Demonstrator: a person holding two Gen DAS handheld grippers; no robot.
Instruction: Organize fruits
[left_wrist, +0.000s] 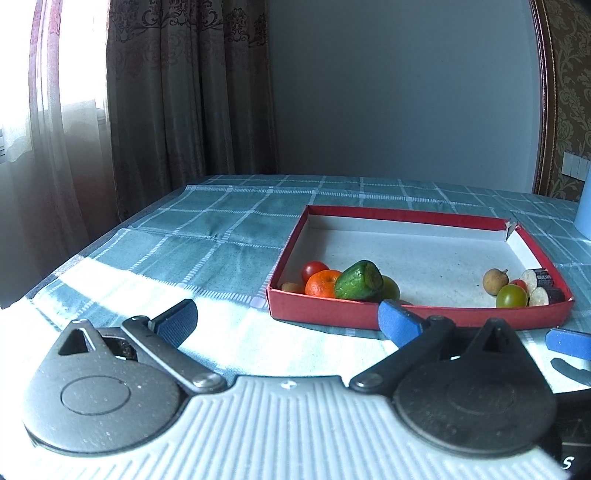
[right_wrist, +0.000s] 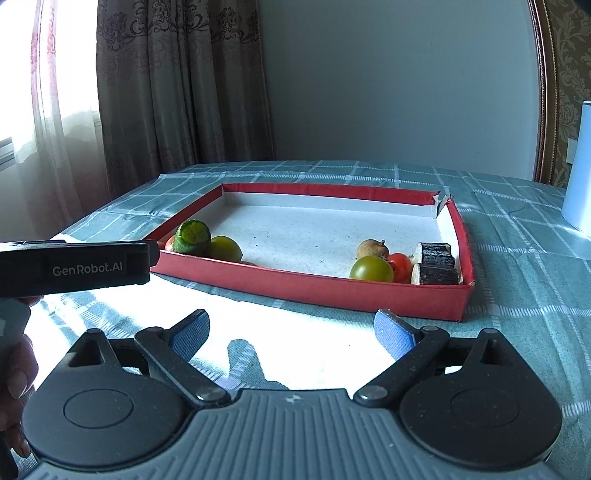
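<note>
- Two grippers, both empty. Left gripper (left_wrist: 288, 321): blue-padded fingers (left_wrist: 400, 326) spread wide, nothing between them, hanging over the sunlit tablecloth just short of the tray's near wall.
- Right gripper (right_wrist: 291, 332): fingers (right_wrist: 393, 336) equally wide apart, touching nothing, also in front of the tray's near wall.
- In the right wrist view the left unit's black body, marked GenRobot.AI, crosses the left edge; part of the person's hand (right_wrist: 14, 373) shows below it.
- Surface: table under a teal plaid tablecloth (left_wrist: 207, 229), a bright sun patch on its near part.
- Room: patterned brown curtains (left_wrist: 177, 92) and a sheer at the window on the left, plain grey wall behind, a white cylindrical object (right_wrist: 580, 166) at the far right of the table.
- Fruits all sit in a shallow red cardboard tray (right_wrist: 306, 288) with a white floor, far right corner torn open. Two clusters along the near wall, well apart.
- Left cluster count: 1 cut cucumber piece (left_wrist: 358, 280) lying on top, 1 mandarin (left_wrist: 322, 283), 1 red cherry tomato (left_wrist: 314, 269), 1 yellow-green fruit (left_wrist: 391, 288) behind the cucumber, 1 small tan fruit (left_wrist: 291, 287) in the corner.
- Right cluster count: 1 green tomato (right_wrist: 371, 269), 1 red tomato (right_wrist: 400, 266) touching it, 1 brown longan-like fruit (right_wrist: 372, 249) just behind, 2 dark-skinned white-fleshed cut pieces (right_wrist: 436, 266) stacked in the near right corner.
</note>
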